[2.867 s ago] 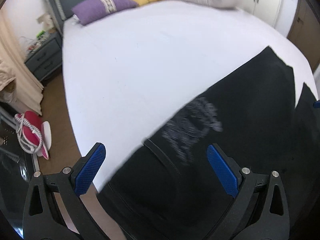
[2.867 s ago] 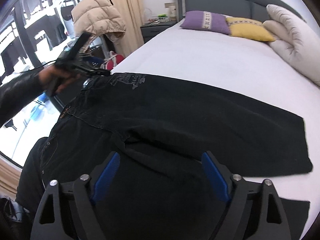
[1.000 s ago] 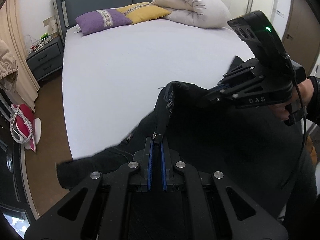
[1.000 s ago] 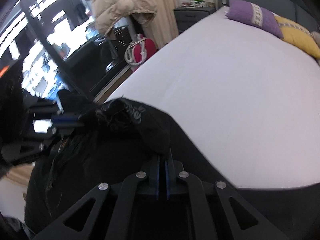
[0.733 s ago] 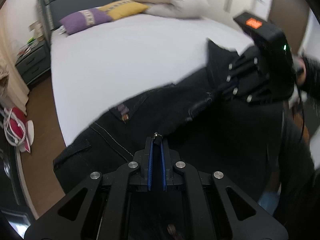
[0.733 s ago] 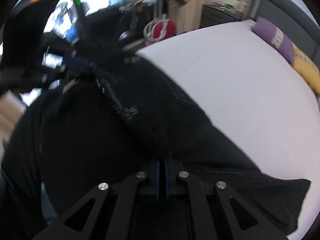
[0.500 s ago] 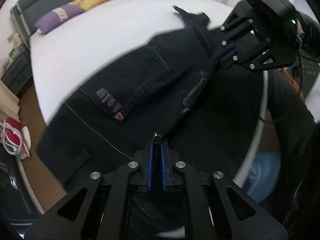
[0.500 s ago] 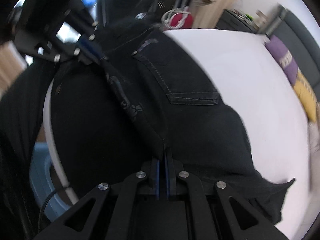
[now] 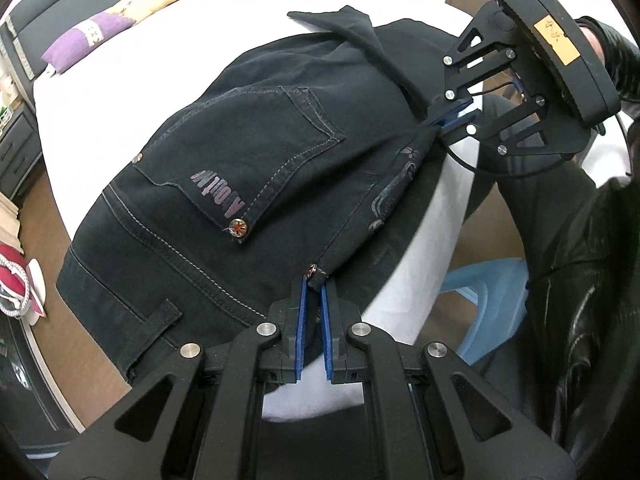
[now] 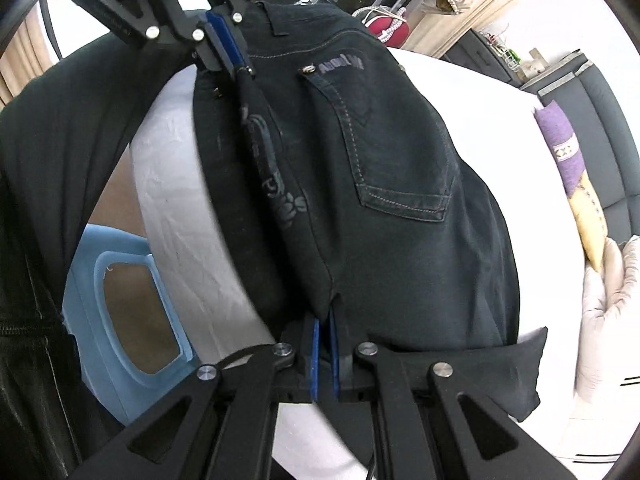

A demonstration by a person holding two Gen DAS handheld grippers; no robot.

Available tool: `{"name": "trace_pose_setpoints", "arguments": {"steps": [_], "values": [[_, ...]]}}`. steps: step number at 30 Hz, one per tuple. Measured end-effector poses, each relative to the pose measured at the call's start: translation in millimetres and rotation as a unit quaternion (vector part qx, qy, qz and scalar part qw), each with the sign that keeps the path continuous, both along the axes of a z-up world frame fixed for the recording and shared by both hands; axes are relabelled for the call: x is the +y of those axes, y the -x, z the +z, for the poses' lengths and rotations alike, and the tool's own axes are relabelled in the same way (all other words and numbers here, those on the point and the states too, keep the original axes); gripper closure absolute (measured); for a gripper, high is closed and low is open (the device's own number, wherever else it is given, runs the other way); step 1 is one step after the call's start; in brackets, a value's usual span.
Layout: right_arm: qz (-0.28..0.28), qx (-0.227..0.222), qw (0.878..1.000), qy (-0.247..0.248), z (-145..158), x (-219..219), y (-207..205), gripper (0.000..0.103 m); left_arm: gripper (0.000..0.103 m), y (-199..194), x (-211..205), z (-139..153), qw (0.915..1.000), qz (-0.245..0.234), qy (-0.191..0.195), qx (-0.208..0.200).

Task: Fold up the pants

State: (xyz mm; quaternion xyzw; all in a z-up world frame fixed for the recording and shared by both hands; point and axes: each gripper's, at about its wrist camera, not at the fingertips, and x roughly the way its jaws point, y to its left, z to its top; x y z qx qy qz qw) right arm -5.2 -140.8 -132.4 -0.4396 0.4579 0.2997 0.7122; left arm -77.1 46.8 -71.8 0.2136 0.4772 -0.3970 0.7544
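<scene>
The black pants (image 9: 256,148) lie folded lengthwise on the white bed (image 9: 132,72), back pocket up, waist near the bed's edge. My left gripper (image 9: 314,280) is shut on the waistband corner by a metal rivet. My right gripper (image 10: 325,320) is shut on the folded edge further along the pants (image 10: 400,184). In the left wrist view the right gripper (image 9: 450,116) pinches the cloth at the upper right. In the right wrist view the left gripper (image 10: 228,52) holds the waist at the upper left. The edge between them is stretched taut over the bed's side.
A light blue plastic stool (image 10: 120,288) stands on the floor beside the bed. Purple and yellow pillows (image 9: 88,36) and a white duvet (image 10: 604,320) lie at the head. A nightstand (image 9: 14,148) and a red item (image 9: 12,284) are at the left.
Both grippers closed on the pants, lifted one side and carried it over the other. The pants now lie doubled, back pocket up, drawn toward the bed's near edge.
</scene>
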Motion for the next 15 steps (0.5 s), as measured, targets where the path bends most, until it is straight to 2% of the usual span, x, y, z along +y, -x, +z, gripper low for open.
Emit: {"name": "trace_pose_setpoints", "arguments": {"steps": [5, 8, 12, 15], "values": [[0.0, -0.01, 1.0, 0.012, -8, 0, 19, 0.097, 0.097, 2, 0, 0, 0.9999, -0.009, -0.011, -0.005], [-0.001, -0.022, 0.999, 0.024, -17, 8, 21, 0.096, 0.097, 0, -3, -5, 0.9999, 0.0, -0.011, -0.008], [-0.014, -0.03, 0.999, 0.024, -24, 11, 35, 0.094, 0.092, -2, 8, -3, 0.9997, 0.02, 0.0, -0.014], [-0.008, -0.046, 0.998, 0.04, -29, 17, 40, 0.094, 0.09, -3, 14, 9, 0.9996, 0.025, -0.005, 0.015]]}}
